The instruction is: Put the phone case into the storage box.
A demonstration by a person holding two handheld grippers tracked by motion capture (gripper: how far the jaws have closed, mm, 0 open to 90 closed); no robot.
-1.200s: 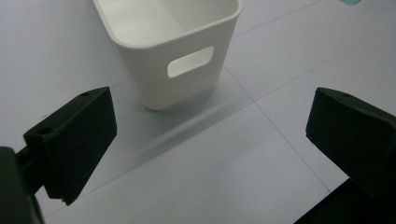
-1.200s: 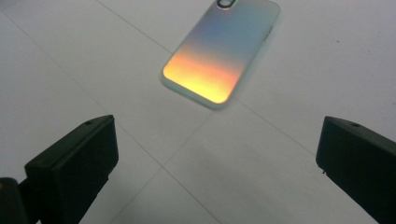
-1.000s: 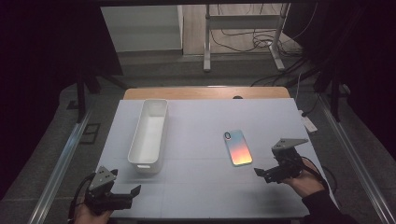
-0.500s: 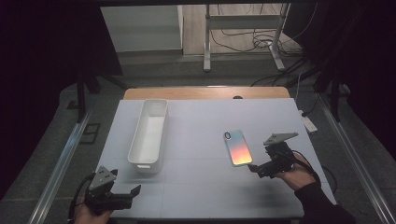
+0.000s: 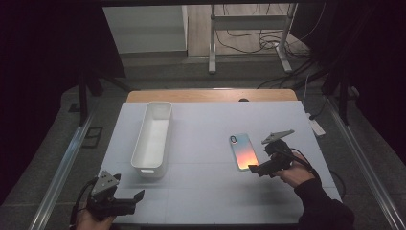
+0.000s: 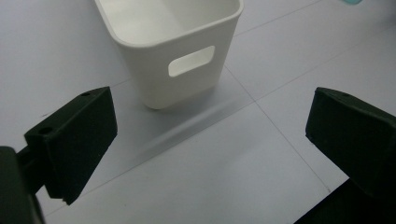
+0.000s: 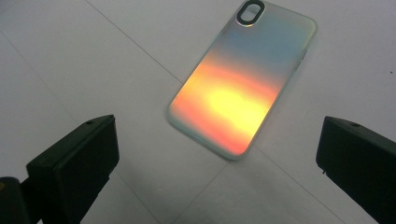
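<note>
**Two open grippers, right one lining up on the phone case**

My right gripper (image 5: pixel 256 168) sits at the near end of the iridescent phone case with the orange-to-blue sheen and oval camera cutout (image 5: pixel 243 151), fingers (image 7: pixel 74 163) spread wide, nothing held. The case lies flat on the white tabletop (image 5: pixel 206 191), right of centre, camera cutout pointing away from me, well apart from the long white plastic bin with the handle slot (image 5: pixel 153 139). In the right gripper view the case is between and ahead of my fingers, turned at a slant to them, not yet touched.

My left gripper (image 5: pixel 129 201) rests at the near left corner of the tabletop, fingers released too, looking at the bin's near end (image 6: pixel 182 56) from just short of it.

Step in hand, as I judge it: grasp the case; the bin is the likely drop spot.

How to do it well:
- Rotate my wrist so the fingers square up with the case's long sides, not its corners.
- The case is thin and flat, so come down low, fingertips almost on the tabletop, one finger per long edge.
- Close slowly; a slick thin shell can squirt out or pivot if pinched off-centre.
- Grip near mid-length for balance before lifting.
- Keep the left gripper parked, clear of the bin.
</note>
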